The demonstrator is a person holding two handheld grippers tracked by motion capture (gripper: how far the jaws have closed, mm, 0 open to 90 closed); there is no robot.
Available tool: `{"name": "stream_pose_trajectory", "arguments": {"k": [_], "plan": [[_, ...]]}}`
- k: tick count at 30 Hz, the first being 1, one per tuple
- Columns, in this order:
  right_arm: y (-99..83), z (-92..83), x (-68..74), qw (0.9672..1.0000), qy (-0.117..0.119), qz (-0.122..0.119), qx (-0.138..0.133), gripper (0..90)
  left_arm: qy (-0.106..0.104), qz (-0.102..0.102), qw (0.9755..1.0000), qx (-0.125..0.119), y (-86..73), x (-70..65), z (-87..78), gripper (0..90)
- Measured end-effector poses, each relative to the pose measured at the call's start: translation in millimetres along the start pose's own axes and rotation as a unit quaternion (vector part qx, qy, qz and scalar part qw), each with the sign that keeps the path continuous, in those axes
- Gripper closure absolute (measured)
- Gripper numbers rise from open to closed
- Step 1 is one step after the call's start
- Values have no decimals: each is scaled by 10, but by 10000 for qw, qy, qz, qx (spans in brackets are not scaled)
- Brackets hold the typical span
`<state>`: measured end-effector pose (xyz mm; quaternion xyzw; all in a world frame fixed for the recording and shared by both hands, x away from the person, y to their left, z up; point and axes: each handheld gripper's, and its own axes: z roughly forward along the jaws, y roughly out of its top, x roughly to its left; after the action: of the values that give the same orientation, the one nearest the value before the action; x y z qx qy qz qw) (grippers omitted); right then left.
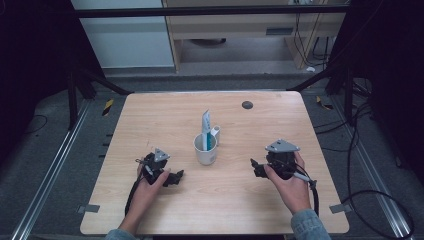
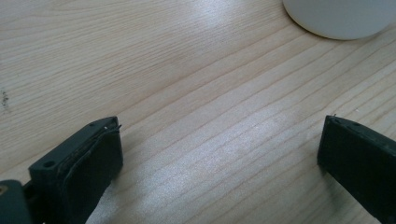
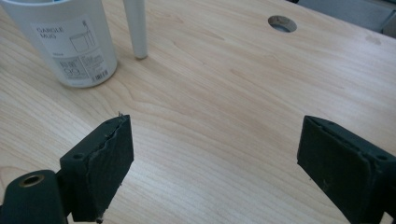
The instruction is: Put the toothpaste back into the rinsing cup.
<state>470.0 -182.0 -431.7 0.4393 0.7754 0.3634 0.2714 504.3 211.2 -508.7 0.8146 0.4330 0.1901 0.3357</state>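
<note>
A white mug (image 1: 205, 151) stands upright at the middle of the table (image 1: 150, 120), with a white and blue tube (image 1: 206, 124) sticking up out of it. A white stem (image 3: 135, 28) slants down beside the mug (image 3: 70, 42) and touches the tabletop. A printed label faces the right gripper view. My left gripper (image 1: 175, 176) rests low on the table to the mug's left, open and holding nothing (image 2: 222, 123); the mug's base (image 2: 341, 18) shows ahead of it. To the mug's right sits my right gripper (image 1: 256, 168), also open with nothing between its jaws (image 3: 215, 121).
A round cable hole (image 1: 247, 105) (image 3: 282, 23) is set in the far side of the wooden table. Black cables trail from both grippers toward the near edge. Grey floor, cables and metal frame bars surround the table.
</note>
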Motion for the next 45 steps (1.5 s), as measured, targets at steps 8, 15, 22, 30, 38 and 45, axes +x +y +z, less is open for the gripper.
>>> {"name": "stream_pose_trajectory", "arguments": {"k": [8,15,22,30,38,45], "plan": [[-212,74,-78,9997,3,199,169,108,0,-7,10000,-6,0,-1,1,0],[-368,128,-186,9987,25,430,257,110,-1,-12,10000,-11,0,-5,2,0],[-506,188,-332,9969,-31,693,380,111,1,4,10000,4,1,-2,0,0],[-545,269,-418,9953,-90,850,466,112,0,5,10000,5,1,-2,0,0],[-550,364,-414,9941,-78,935,536,110,1,5,10000,4,1,-2,0,0],[-582,439,-396,9934,-90,976,591,109,1,4,10000,4,1,-3,0,0]]}}
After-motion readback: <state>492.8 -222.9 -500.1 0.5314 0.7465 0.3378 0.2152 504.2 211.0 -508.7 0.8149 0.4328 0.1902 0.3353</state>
